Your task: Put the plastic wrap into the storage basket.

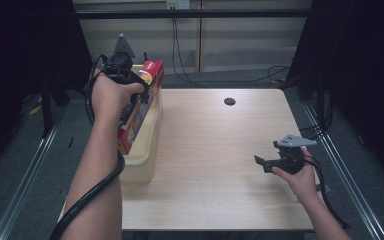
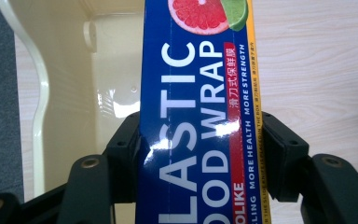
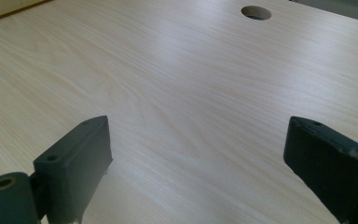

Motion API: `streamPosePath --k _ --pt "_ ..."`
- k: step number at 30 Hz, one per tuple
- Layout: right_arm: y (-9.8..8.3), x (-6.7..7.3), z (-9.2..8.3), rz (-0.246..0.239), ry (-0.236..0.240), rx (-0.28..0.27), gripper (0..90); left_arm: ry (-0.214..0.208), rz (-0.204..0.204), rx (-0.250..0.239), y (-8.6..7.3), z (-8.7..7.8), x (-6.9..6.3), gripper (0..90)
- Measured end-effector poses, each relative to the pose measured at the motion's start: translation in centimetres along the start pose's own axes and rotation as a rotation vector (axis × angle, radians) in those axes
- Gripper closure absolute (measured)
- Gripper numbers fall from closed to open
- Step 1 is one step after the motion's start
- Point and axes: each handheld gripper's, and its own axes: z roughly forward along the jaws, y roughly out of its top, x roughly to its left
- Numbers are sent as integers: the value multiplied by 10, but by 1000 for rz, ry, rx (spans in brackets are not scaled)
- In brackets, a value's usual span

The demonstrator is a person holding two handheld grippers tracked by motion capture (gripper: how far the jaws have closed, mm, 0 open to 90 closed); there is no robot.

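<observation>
The left forearm reaches far forward at the left side, its hand raised, the left tongs [image 1: 142, 90] clamped with both jaws pressed inward. The right hand [image 1: 300, 175] sits low at the right, wrist bent, right tongs [image 1: 260, 161] gaping wide, pointing leftward

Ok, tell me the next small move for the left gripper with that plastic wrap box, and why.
Probably lower the plastic wrap box into the cream bin before letting go. The left gripper is clamped across the box's width and holds it above the bin's open inside, partly over the rim. The right gripper is open over the bare table.
</observation>
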Motion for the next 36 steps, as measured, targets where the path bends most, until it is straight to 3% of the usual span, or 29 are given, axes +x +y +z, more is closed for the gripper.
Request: streamPosePath --k 26,36 --pt "0 1 2 -3 4 1 73 23 -43 -22 -7 -11 17 412" --pt "0 1 1 -3 -1 -1 73 29 -56 -12 -12 -4 25 412"
